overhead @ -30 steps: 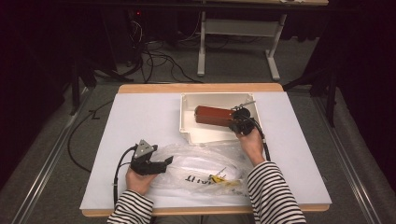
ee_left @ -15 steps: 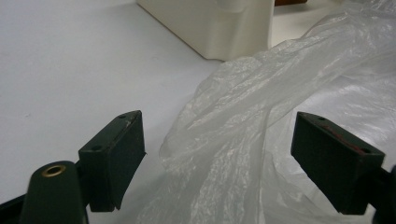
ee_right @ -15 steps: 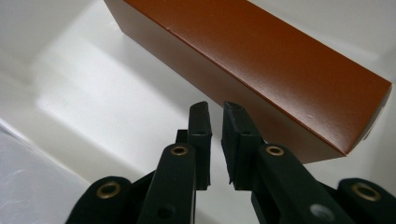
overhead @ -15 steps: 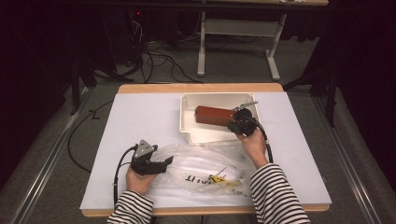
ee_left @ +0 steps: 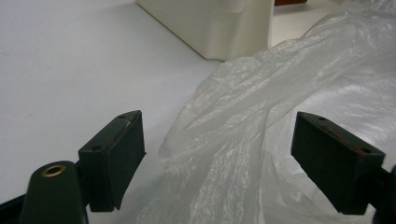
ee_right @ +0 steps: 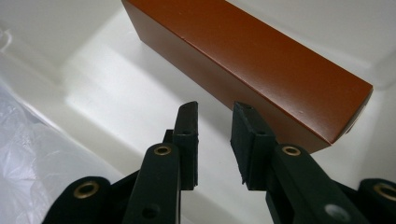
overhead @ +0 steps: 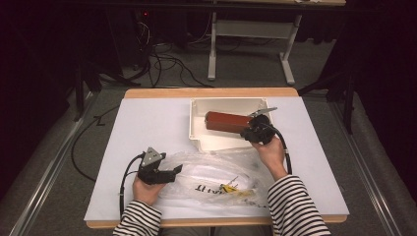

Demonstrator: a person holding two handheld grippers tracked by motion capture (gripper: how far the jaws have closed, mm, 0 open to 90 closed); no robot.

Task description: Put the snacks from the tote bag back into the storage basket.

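Note:
A long brown box lies inside the white tray. My right gripper hovers in the tray beside the box's near end. Its jaws have just been opening and now stand a small gap apart with nothing between them. A crumpled clear plastic bag with printed lettering lies on the table in front of the tray. My left gripper rests at the bag's left edge, open wide. A fold of the bag lies between its pads without being pressed.
The tray's outer wall stands just beyond the bag. White table surface stretches to the left of the tray. Cables trail from both grippers, and floor cables and a table frame lie beyond the far edge.
The right gripper has eased back a little toward the person, away from the brown box, which stays in the tray. The left hand and bag have not moved.

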